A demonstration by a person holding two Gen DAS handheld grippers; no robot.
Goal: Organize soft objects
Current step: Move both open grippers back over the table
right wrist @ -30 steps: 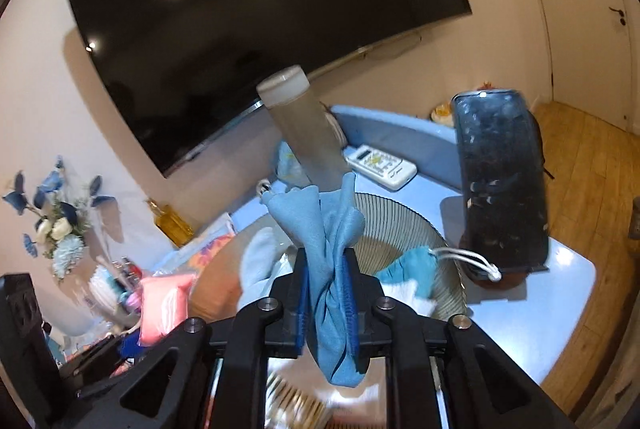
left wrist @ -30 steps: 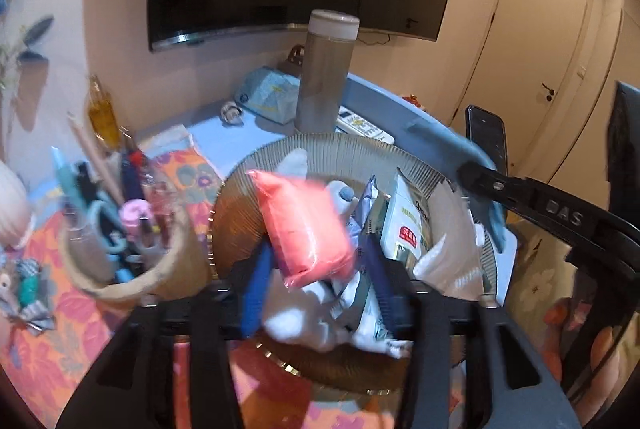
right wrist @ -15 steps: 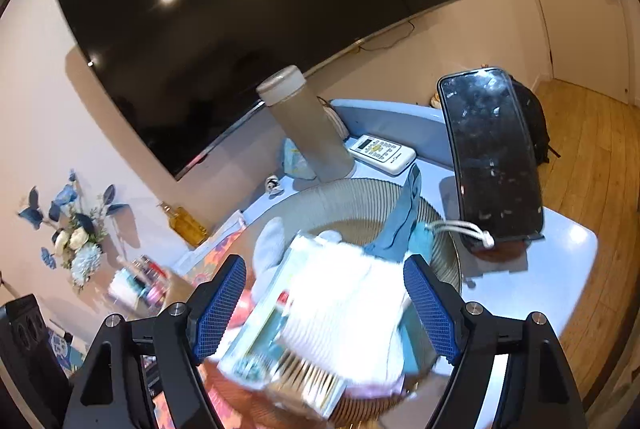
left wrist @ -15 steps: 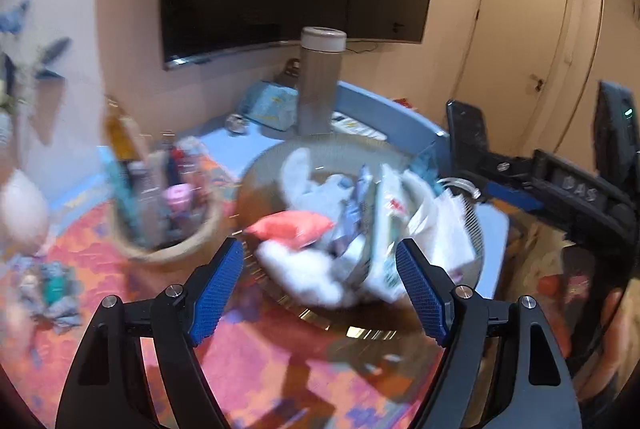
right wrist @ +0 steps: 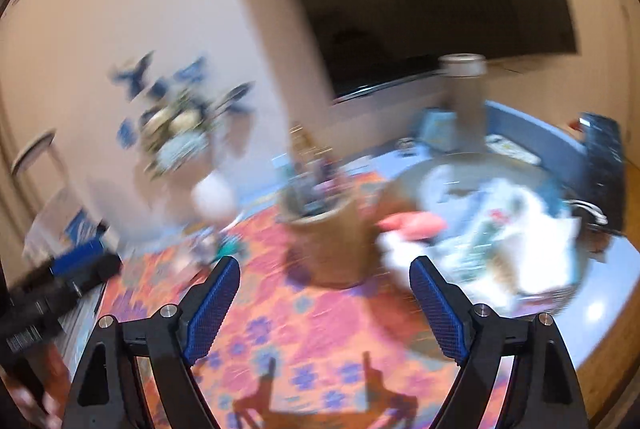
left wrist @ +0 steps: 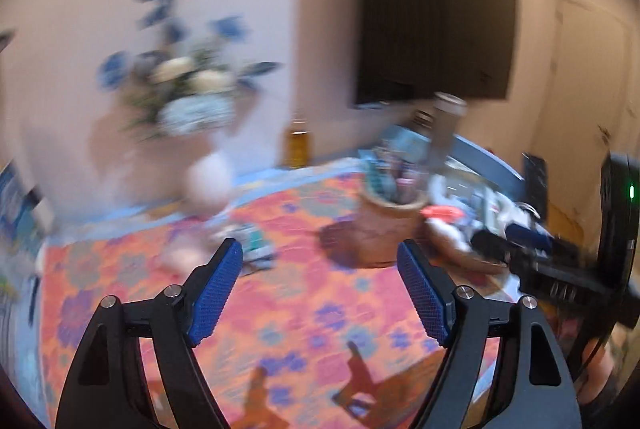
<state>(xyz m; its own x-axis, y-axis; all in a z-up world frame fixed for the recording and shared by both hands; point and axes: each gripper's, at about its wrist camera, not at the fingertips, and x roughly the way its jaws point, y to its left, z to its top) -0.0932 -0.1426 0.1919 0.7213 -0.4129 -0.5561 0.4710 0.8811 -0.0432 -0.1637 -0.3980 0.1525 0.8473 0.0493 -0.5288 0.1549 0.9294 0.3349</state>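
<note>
Both my tongs hang empty over the floral tablecloth (left wrist: 304, 309), the left gripper (left wrist: 320, 285) and right gripper (right wrist: 324, 303) with jaws just opened wide and nothing between them. In this blur I could swing into the woven pen cup (right wrist: 324, 237) close ahead and tip it. Beyond it, the soft objects, a pink pouch (right wrist: 412, 223) and white cloths (right wrist: 528, 229), sit piled in the round basket (right wrist: 560, 293). Farther off stand a tall tumbler (right wrist: 464, 97) and a vase of flowers (left wrist: 188, 97).

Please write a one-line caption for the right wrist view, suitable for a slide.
Open, empty right gripper above the floral tablecloth, with the woven cup and the full basket of soft items beyond; image motion-blurred.
</note>
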